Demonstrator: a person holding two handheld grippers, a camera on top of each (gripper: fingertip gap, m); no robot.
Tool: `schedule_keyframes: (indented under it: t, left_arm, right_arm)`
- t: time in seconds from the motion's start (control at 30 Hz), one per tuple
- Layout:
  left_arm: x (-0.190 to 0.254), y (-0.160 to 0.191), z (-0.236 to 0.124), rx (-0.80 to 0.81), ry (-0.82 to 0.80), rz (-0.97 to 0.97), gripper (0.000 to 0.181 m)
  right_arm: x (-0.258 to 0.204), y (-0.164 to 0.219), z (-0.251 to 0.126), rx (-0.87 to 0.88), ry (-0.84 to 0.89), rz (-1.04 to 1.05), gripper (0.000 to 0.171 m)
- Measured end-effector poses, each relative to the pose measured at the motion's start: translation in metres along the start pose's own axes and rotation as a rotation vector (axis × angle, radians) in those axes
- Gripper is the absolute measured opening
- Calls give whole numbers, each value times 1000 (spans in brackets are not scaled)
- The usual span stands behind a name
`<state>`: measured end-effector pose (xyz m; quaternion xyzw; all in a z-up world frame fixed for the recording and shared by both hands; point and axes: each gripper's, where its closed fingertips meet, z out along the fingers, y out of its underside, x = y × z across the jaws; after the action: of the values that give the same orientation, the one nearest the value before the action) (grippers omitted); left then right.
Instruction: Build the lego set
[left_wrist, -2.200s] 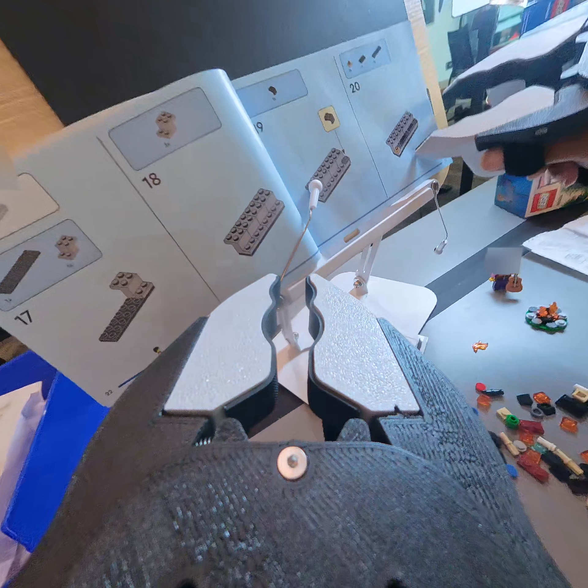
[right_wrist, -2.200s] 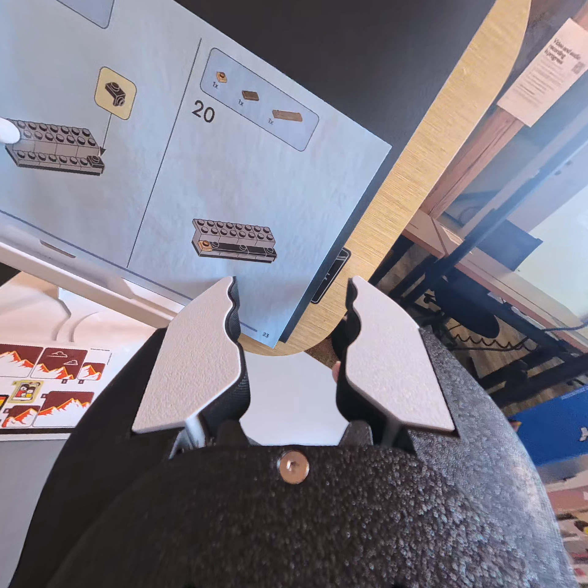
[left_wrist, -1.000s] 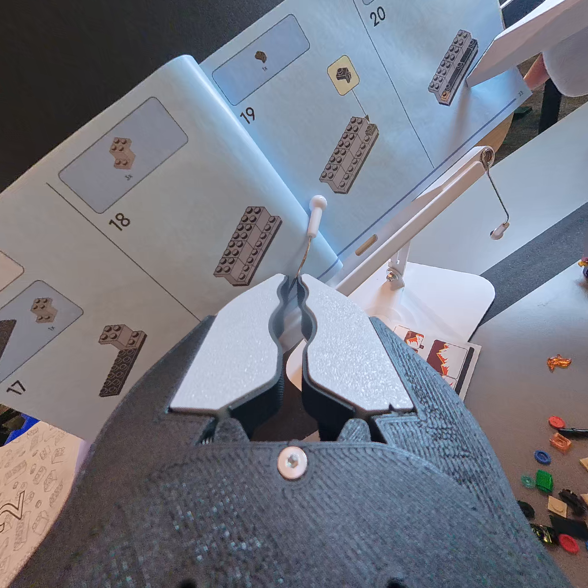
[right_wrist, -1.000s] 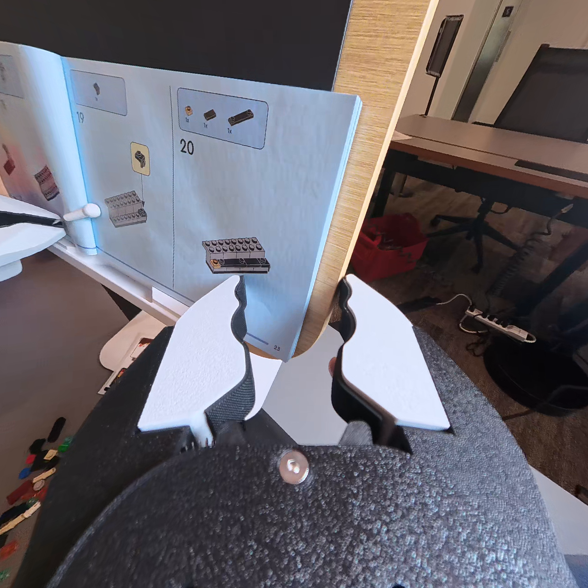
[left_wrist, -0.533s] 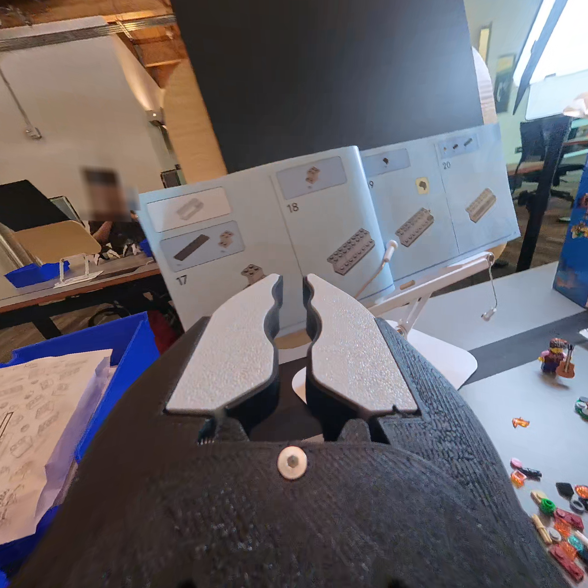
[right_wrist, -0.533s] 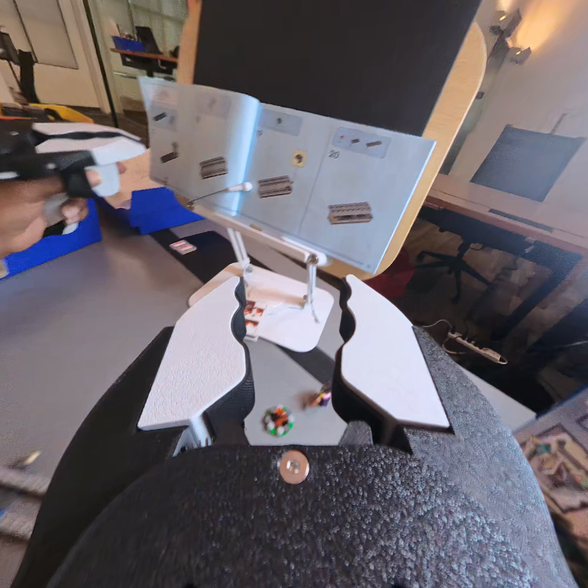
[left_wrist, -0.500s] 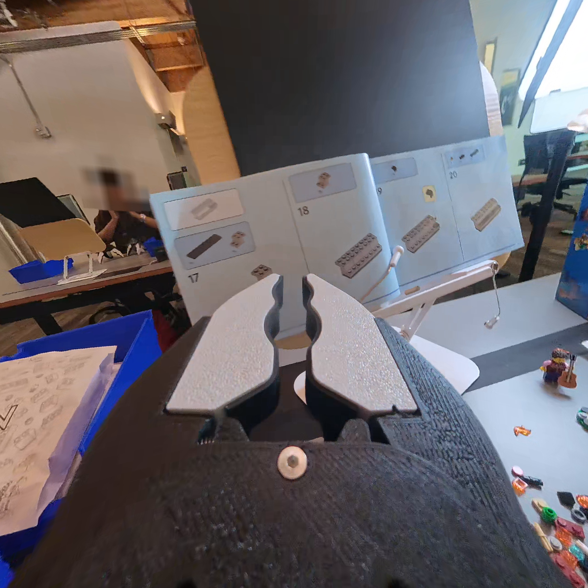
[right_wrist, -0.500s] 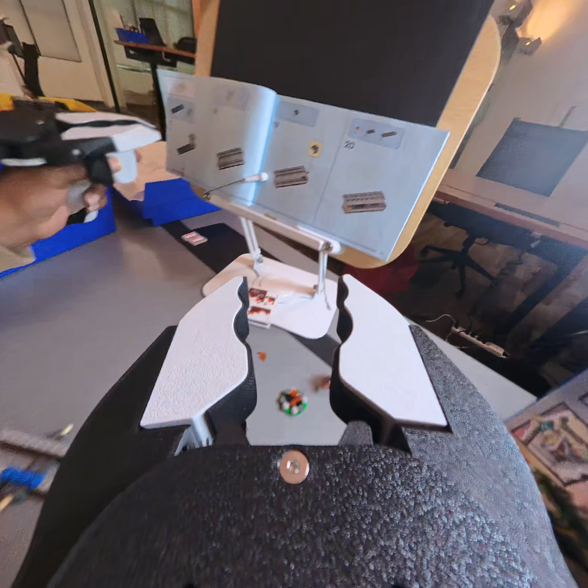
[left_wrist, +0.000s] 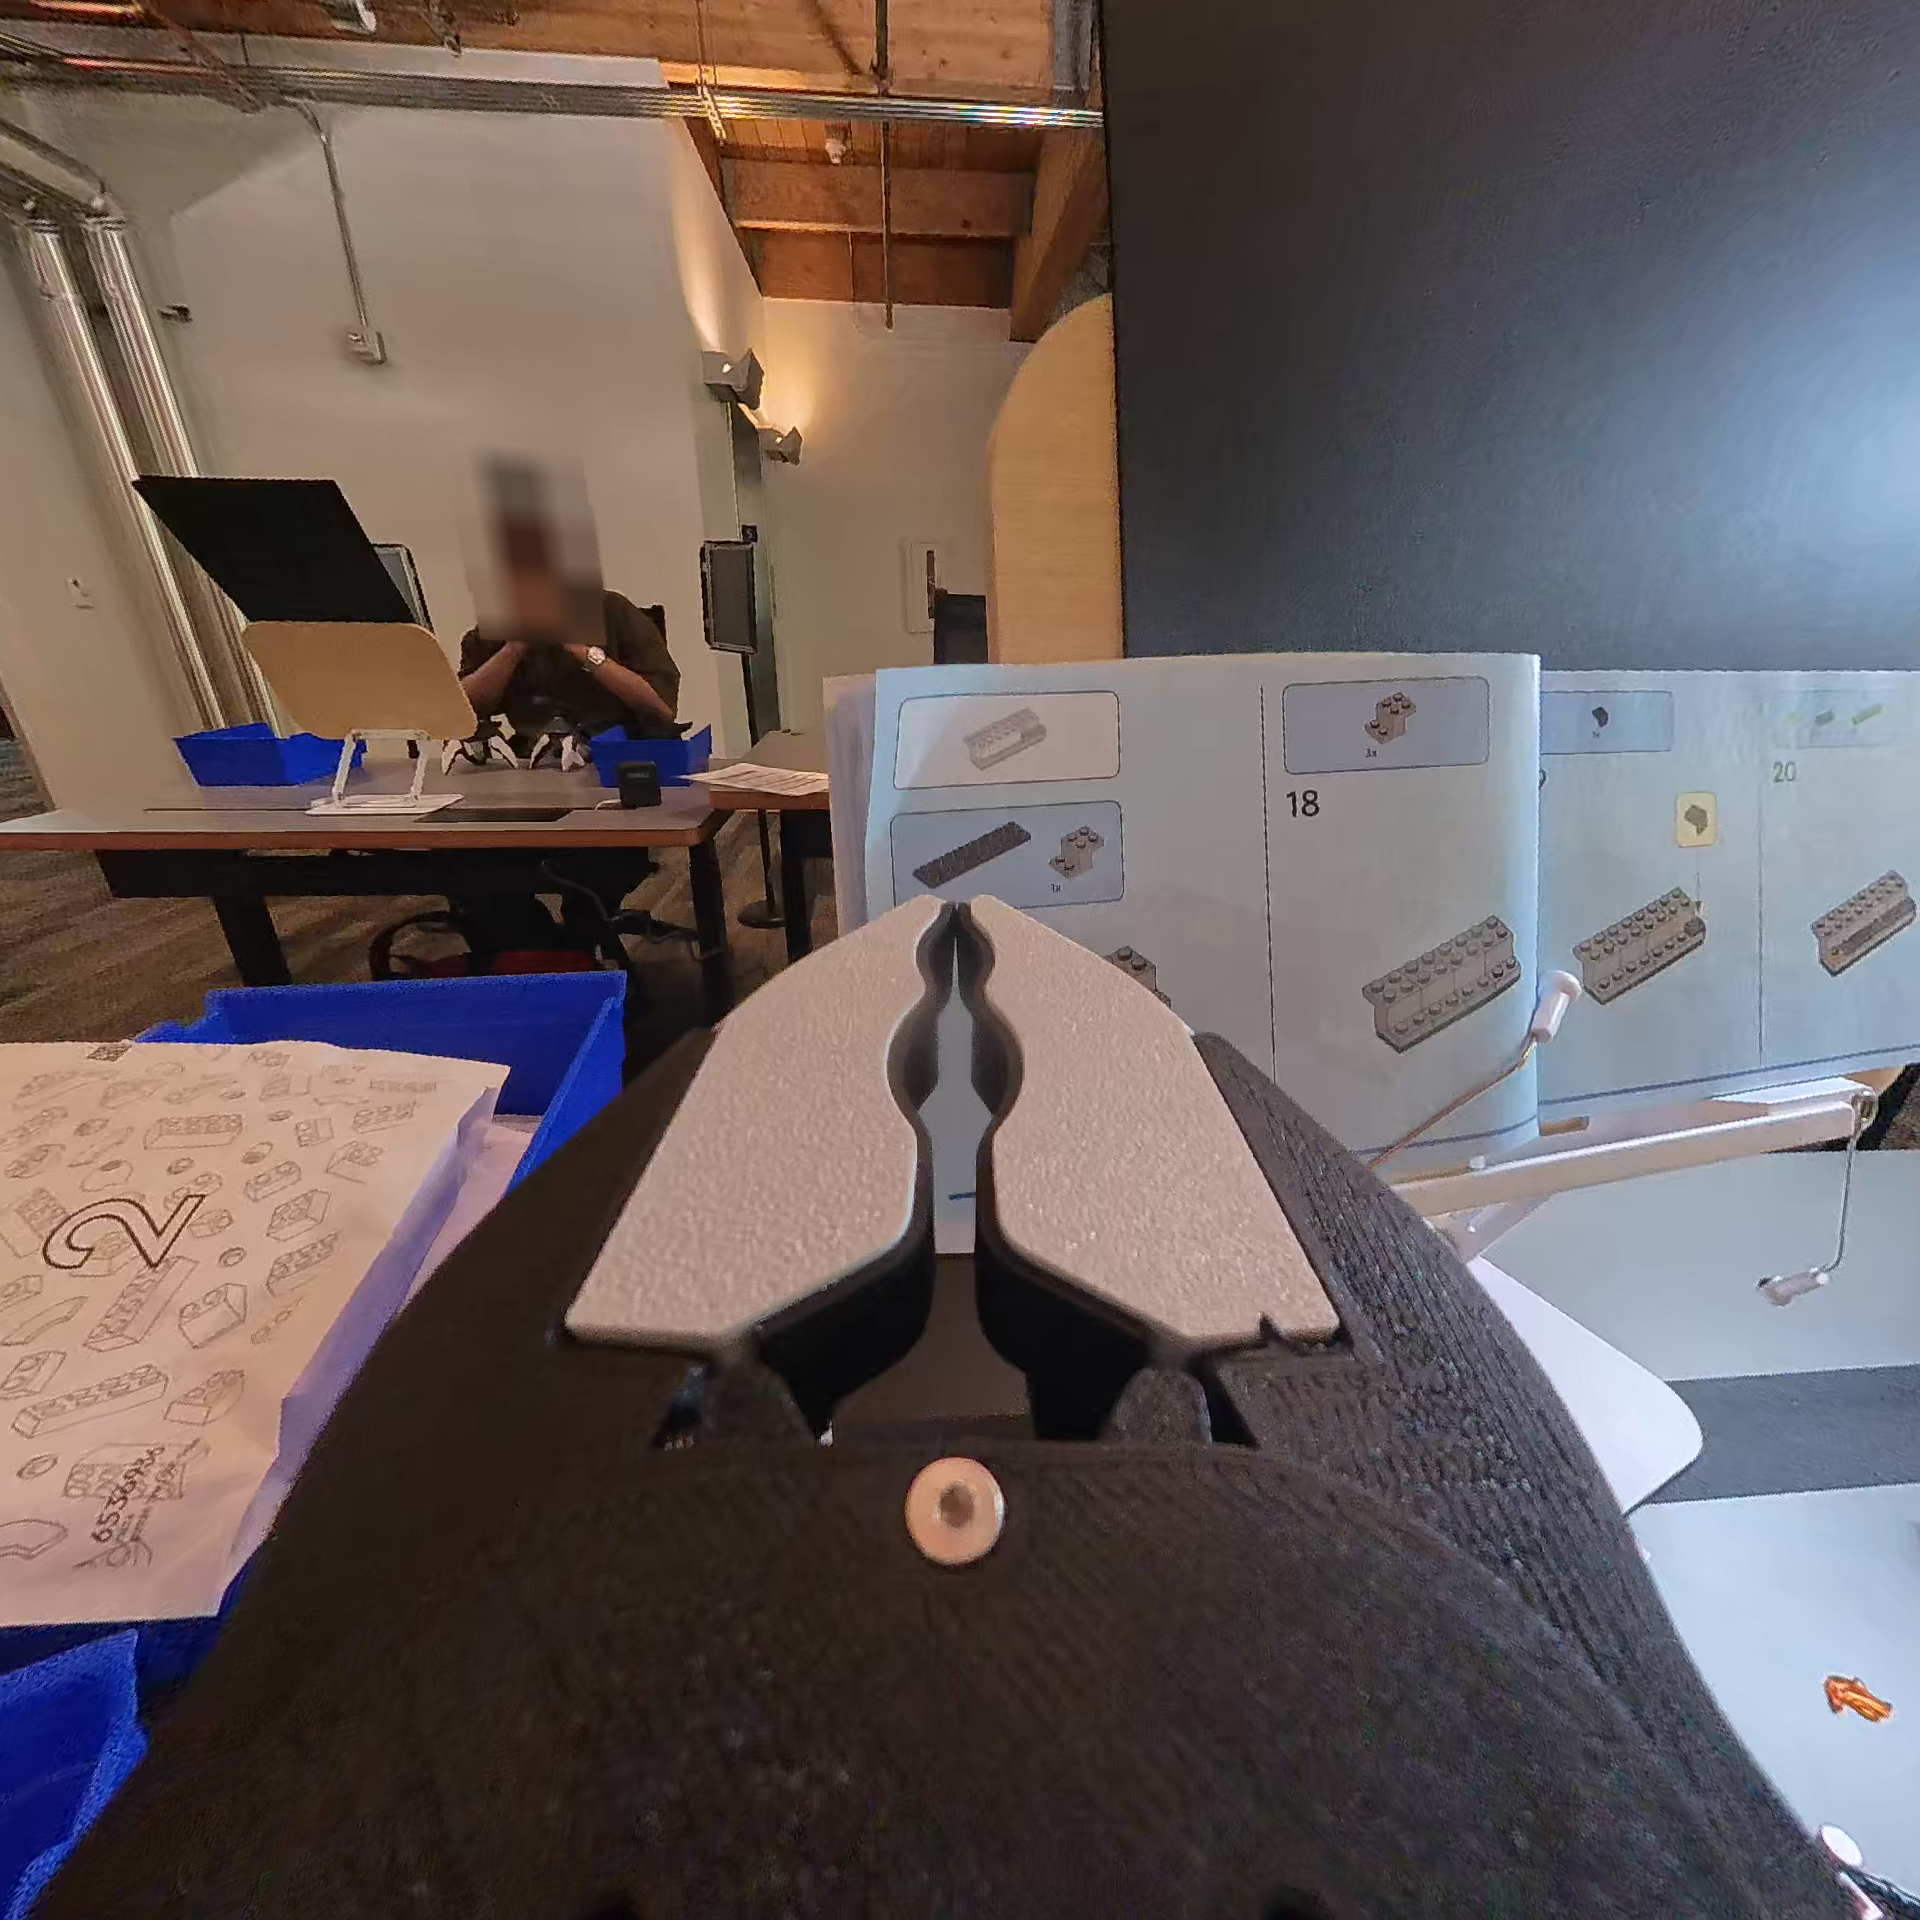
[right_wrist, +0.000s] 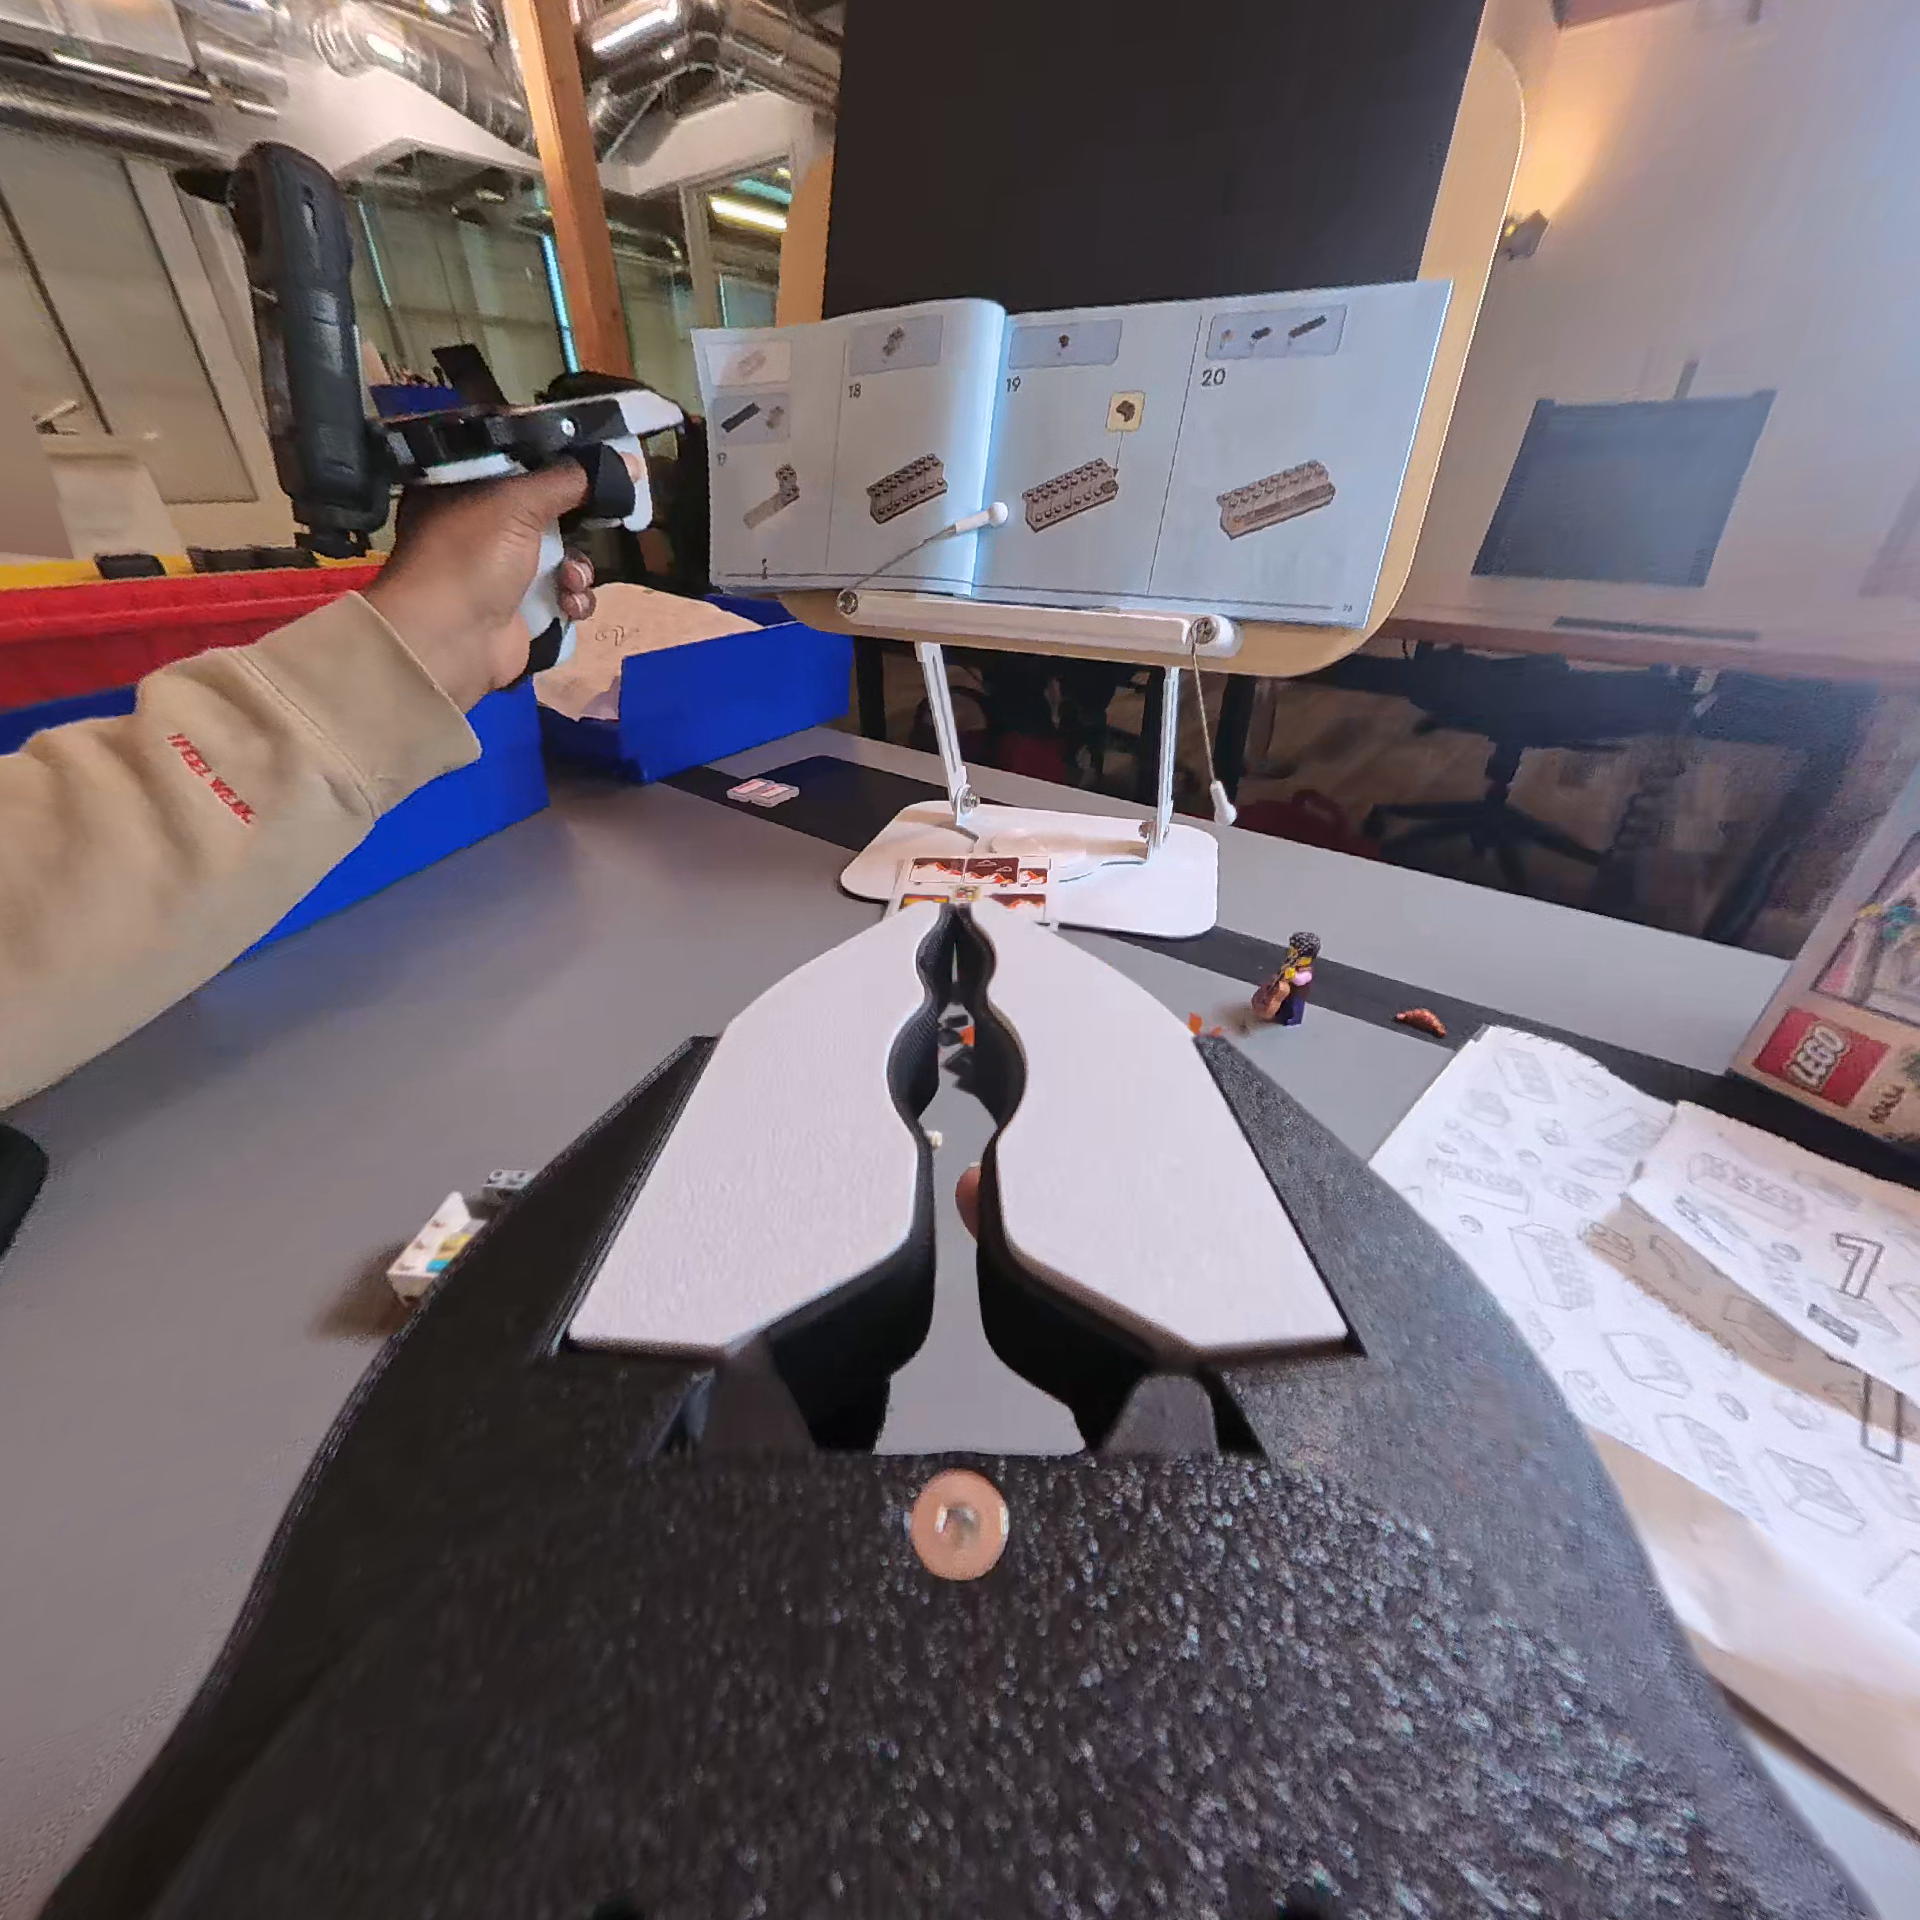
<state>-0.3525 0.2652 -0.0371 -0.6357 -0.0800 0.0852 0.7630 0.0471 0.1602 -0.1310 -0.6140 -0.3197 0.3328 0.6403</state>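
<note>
The pale blue paper instruction booklet (right_wrist: 1070, 447) stands open on a white metal book stand with a wooden backboard (right_wrist: 1039, 623) at the far side of the grey table (right_wrist: 520, 987), tilted up so its build pictures face the person. A white-tipped wire page holder (right_wrist: 940, 532) lies across the left page near the spine, evidently to keep the spread from closing; the matching right wire (right_wrist: 1210, 748) hangs loose below the ledge, off the paper. Just in front of the stand's base lie a sticker sheet (right_wrist: 971, 873), a small purple-dressed minifigure with a guitar (right_wrist: 1288, 982) and a few orange bits, while a small white-and-grey brick assembly (right_wrist: 442, 1242) sits nearer, left of the right gripper (right_wrist: 956, 920). That gripper hovers low over the table, its white fingers (right_wrist: 790, 1143) closed tip to tip with nothing between them. The left gripper (left_wrist: 954, 914) is held up beside the booklet over a blue plastic bin (left_wrist: 468, 1023) that holds a printed white paper bag (left_wrist: 156, 1278); its tips also meet, empty. Both seem parked clear so the pages can be read before a brick is picked
</note>
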Motion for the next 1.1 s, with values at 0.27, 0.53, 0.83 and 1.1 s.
schedule_keyframes:
  t: [0.27,0.53,0.83,1.1]
  left_arm:
    - [7,12,-2,-2,23,46,0]
    - [14,16,-2,-11,40,58,0]
    - [38,11,-10,-7,100,73,0]
    - [87,-75,-61,103,309,38,5]
  right_arm:
    - [-1,19,-1,-2,-15,-53,0]
    - [-3,19,-1,7,-30,-66,0]
    - [-10,23,0,-26,-44,-88,0]
    - [-9,24,-3,-32,-26,-81,0]
